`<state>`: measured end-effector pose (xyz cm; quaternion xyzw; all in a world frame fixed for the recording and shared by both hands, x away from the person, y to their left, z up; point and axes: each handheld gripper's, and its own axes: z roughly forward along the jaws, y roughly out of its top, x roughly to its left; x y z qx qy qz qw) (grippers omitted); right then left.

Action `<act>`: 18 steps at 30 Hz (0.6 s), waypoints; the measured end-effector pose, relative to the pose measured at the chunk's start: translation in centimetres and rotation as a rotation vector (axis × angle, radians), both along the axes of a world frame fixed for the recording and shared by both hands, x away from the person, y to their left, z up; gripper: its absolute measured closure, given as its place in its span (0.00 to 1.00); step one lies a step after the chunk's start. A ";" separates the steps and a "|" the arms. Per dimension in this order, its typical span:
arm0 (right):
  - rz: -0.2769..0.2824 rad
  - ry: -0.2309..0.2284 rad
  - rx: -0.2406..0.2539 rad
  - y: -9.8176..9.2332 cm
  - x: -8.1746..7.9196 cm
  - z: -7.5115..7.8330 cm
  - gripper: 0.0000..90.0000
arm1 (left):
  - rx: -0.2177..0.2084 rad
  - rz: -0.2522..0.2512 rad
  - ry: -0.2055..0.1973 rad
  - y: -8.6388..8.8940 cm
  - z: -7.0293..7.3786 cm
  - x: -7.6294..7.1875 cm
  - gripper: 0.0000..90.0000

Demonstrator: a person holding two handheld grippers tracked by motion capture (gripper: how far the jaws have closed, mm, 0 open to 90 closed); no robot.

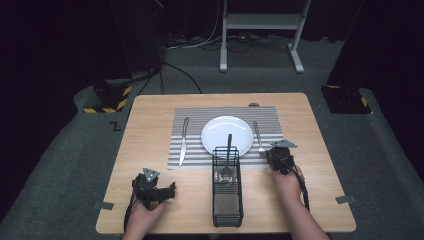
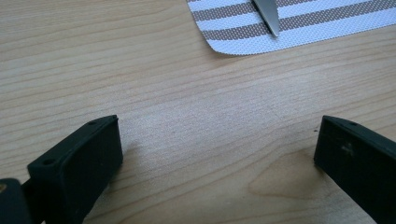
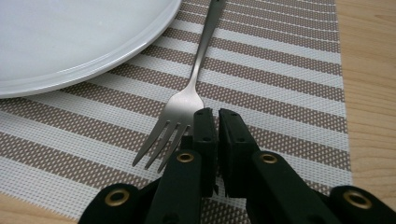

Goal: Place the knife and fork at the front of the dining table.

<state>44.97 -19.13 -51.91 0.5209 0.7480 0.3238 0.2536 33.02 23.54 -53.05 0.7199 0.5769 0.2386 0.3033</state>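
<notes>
A white plate (image 1: pixel 220 131) sits mid-way on a striped placemat (image 1: pixel 195 117). A knife (image 1: pixel 183 142) lies left of it and a fork (image 1: pixel 258 135) right of it. My right gripper (image 1: pixel 278 154) hovers at the placemat's near right corner. In the right gripper view it (image 3: pixel 217 114) is shut with nothing between its jaws, just right of the fork's (image 3: pixel 187 100) tines, which point toward me. My left gripper (image 1: pixel 167 189) is low over bare wood at the front left. Its jaws (image 2: pixel 219 135) stand wide open and empty, with the knife tip (image 2: pixel 267 14) farther ahead.
A black wire caddy (image 1: pixel 227 200) stands at the front centre between my hands, with a spoon (image 1: pixel 228 165) upright in its far end. The plate's rim (image 3: pixel 70 60) lies close to the left of the fork. Tape tabs mark the table's front corners.
</notes>
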 end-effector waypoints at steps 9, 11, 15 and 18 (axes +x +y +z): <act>-0.030 -0.108 0.044 -0.3 -1.8 0.9 0.69 | -0.001 -0.003 0.001 0.0 0.0 0.0 0.01; -0.030 -0.156 0.081 -0.4 -2.7 1.4 0.62 | -0.001 -0.003 0.001 0.0 0.0 0.0 0.01; -0.004 -0.242 0.136 -0.3 -4.5 2.5 0.47 | -0.001 -0.003 0.001 0.0 0.0 0.0 0.01; 0.017 -0.301 0.177 0.1 -5.8 3.6 0.39 | -0.001 -0.003 0.001 0.0 0.0 0.0 0.01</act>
